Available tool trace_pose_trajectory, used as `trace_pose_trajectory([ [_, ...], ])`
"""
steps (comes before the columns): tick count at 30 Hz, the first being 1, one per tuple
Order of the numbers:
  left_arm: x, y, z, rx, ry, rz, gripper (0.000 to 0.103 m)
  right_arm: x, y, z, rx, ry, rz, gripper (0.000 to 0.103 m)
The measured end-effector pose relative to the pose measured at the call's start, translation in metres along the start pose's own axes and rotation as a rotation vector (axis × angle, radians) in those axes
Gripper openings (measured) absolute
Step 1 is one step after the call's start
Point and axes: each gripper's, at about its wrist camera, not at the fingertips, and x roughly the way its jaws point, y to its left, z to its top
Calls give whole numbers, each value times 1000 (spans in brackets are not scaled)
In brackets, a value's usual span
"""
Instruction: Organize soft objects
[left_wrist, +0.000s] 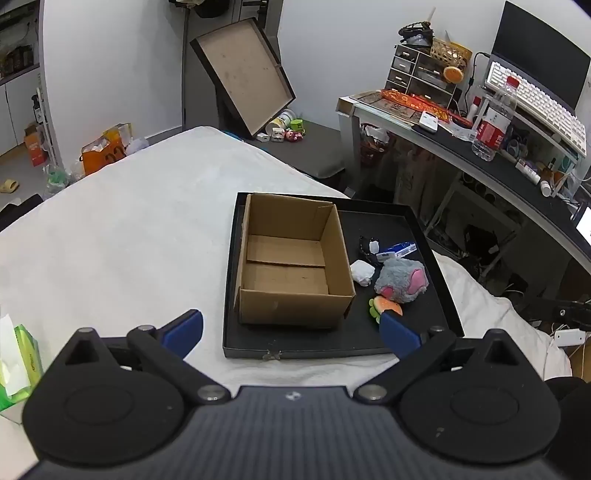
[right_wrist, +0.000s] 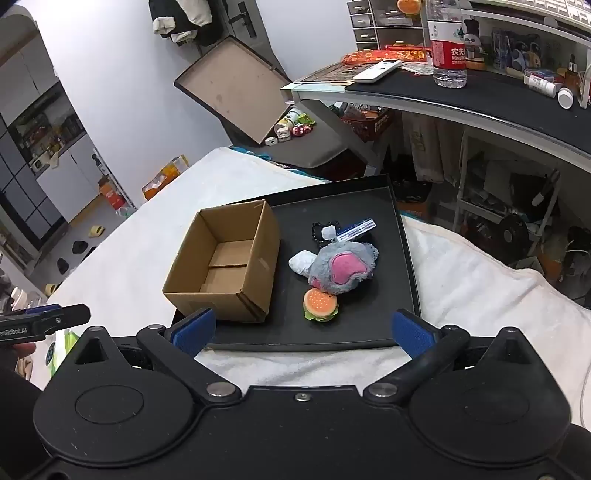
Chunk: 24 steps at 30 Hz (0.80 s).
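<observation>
An empty open cardboard box stands on the left part of a black tray on the white bed. Right of the box lie a grey and pink plush, a small burger plush, a white soft lump, a blue packet and a black beaded item. My left gripper is open and empty, in front of the tray. My right gripper is open and empty, above the tray's near edge.
The white bed spreads left and right of the tray. A green tissue pack lies at the near left. A cluttered desk stands to the right. A tray lid leans on the far wall.
</observation>
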Motion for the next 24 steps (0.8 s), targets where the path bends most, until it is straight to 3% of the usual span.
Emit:
trace_pose_trajectory([
  [24, 3, -17, -6, 33, 3, -11, 101, 2, 12, -8, -40, 19, 6, 103],
])
